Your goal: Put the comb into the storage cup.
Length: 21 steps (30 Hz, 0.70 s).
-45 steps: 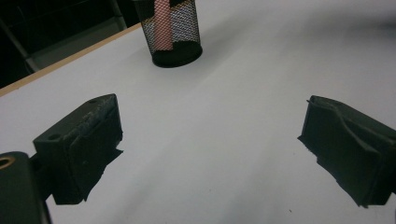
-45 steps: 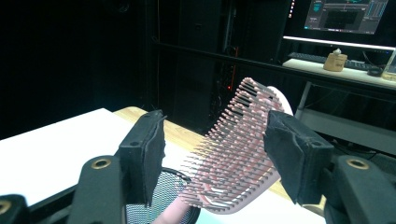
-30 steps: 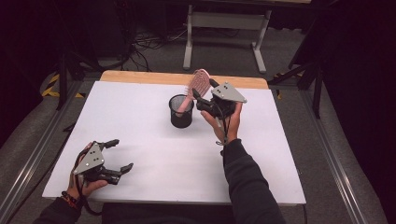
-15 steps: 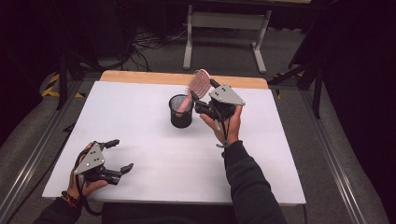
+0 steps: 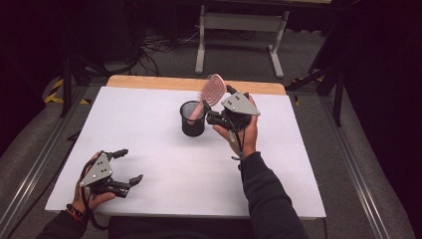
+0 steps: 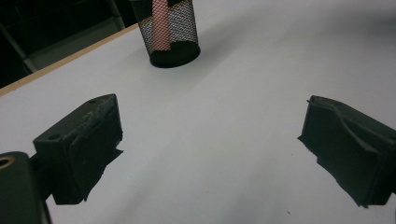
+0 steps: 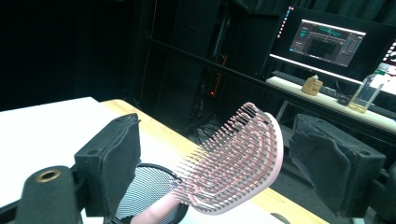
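Near the far middle of the white table [image 5: 149, 129], my right gripper [image 5: 217, 110] hangs just beside the black mesh cup [image 5: 192, 119], and the pink hairbrush [image 5: 213, 90] stands handle-down in that cup, its head leaning out over the rim toward me. Its long axis runs steeply up from the cup, tilted to my right. My right jaws have just been opening; the brush head sits between them, the pads clear of it on both sides, so I judge it released. Backing straight away from the head should leave it undisturbed. My left gripper [image 5: 125, 167] rests well apart at the near left corner, jaws spread and empty. I can read no brand or writing on brush or cup.
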### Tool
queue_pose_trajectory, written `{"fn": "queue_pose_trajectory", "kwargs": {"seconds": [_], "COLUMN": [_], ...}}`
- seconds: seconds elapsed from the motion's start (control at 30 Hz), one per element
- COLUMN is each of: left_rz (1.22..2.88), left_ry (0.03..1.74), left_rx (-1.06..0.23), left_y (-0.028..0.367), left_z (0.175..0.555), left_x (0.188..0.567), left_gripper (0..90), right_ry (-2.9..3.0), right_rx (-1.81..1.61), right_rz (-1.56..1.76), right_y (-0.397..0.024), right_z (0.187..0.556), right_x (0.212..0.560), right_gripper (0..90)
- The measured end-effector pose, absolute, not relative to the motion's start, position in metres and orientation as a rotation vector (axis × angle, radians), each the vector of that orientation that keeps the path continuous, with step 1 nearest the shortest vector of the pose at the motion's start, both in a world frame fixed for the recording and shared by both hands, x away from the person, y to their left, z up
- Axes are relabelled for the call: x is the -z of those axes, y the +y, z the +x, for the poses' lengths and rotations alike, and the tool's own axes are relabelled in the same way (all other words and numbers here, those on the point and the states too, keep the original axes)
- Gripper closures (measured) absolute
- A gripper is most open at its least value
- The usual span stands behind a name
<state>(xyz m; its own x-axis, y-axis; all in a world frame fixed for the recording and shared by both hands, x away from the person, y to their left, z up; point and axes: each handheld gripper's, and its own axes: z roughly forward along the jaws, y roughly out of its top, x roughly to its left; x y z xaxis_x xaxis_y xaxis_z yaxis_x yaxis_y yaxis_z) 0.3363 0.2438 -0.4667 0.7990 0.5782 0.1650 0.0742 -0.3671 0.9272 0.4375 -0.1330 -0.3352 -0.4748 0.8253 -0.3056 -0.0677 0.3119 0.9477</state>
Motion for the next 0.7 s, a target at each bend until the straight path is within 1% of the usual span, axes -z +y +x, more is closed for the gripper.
{"fn": "queue_pose_trajectory", "kwargs": {"seconds": [0.17, 0.3, 0.53, 0.6, 0.7], "left_rz": [1.895, 1.896, 1.898, 1.892, 1.893], "left_ry": [0.5, 0.501, 0.502, 0.503, 0.504], "left_rx": [-0.569, -0.571, -0.57, -0.571, -0.571], "left_y": [0.244, 0.243, 0.243, 0.243, 0.244], "left_z": [0.337, 0.337, 0.338, 0.338, 0.338], "left_x": [0.467, 0.467, 0.468, 0.468, 0.468], "left_gripper": [6.1, 6.0, 6.0, 6.0, 6.0], "right_ry": [1.707, 1.713, 1.706, 1.721, 1.711], "right_rx": [-1.291, -1.3, -1.304, -1.294, -1.294], "right_rz": [0.689, 0.686, 0.679, 0.664, 0.655], "right_y": [-0.135, -0.137, -0.14, -0.14, -0.14], "right_z": [0.435, 0.432, 0.428, 0.427, 0.424], "right_x": [0.334, 0.333, 0.333, 0.333, 0.332], "right_gripper": [10.9, 8.4, 7.0, 4.6, 5.1]}}
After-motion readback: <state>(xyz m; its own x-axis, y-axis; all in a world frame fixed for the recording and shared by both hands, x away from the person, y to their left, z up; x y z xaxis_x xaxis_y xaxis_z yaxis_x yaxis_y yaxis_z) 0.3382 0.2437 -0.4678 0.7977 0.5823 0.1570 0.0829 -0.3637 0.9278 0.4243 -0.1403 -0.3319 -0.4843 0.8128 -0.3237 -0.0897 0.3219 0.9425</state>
